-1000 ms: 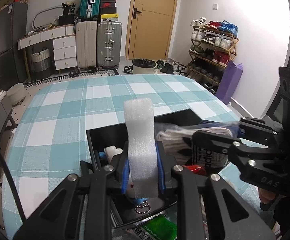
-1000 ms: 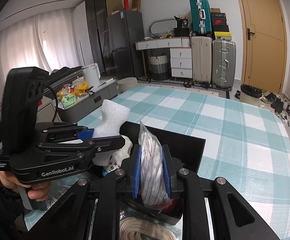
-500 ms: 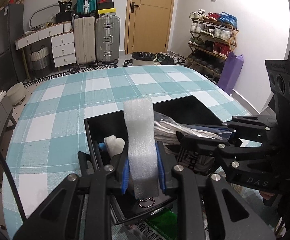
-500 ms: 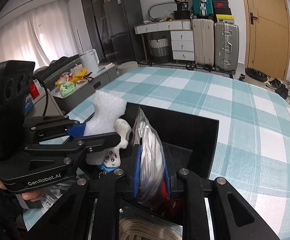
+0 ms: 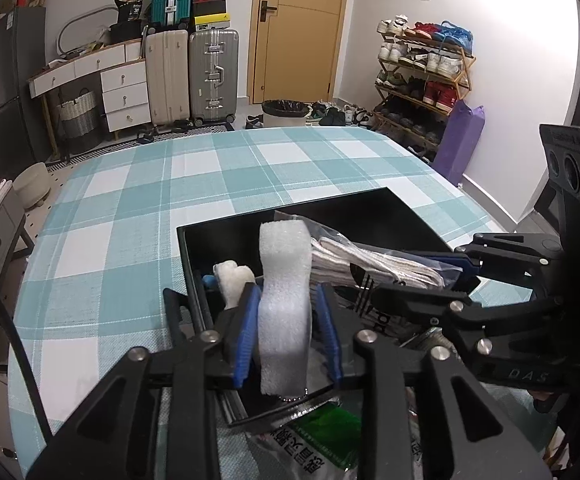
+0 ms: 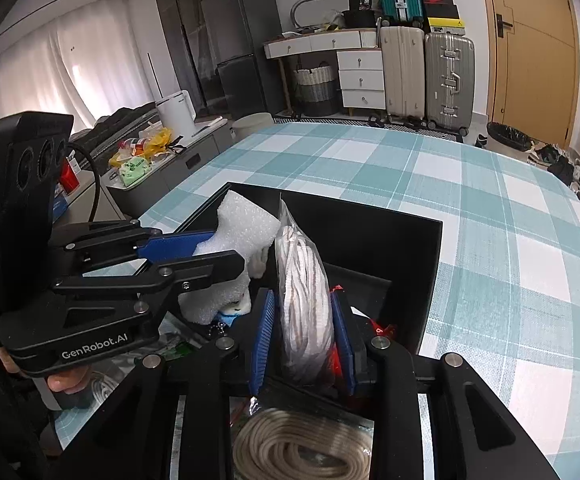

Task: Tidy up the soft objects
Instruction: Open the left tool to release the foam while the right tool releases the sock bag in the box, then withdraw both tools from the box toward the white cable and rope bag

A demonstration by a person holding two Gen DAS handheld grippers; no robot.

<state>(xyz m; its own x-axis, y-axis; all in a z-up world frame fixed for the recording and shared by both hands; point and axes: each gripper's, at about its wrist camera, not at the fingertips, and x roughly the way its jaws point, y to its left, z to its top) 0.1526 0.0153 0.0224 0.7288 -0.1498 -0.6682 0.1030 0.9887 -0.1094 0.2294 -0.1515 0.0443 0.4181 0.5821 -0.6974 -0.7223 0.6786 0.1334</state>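
A black box (image 5: 290,210) (image 6: 370,204) sits on the checked tablecloth. My left gripper (image 5: 287,320) (image 6: 225,248) reaches into its left part. Its jaws are opening, with a white foam piece (image 5: 283,300) (image 6: 245,226) upright between the blue pads and a gap at the right pad. My right gripper (image 6: 304,328) (image 5: 414,276) is over the box's right part, jaws opening too. A clear bag of white socks (image 6: 304,308) (image 5: 366,268) stands between its pads, loose at the left pad. A white plush toy (image 5: 231,280) lies in the box beside the foam.
A green-printed packet (image 5: 322,436) and a bagged coil of beige rope (image 6: 302,448) lie at the near edge below the grippers. Something red (image 6: 378,326) lies in the box. The teal checked tablecloth (image 5: 129,200) stretches beyond; suitcases (image 5: 193,76) and a shoe rack (image 5: 422,80) stand far off.
Both grippers have sunk a little into the box with the foam and the sock bag. Their pads, tight on these before, now stand wider apart.
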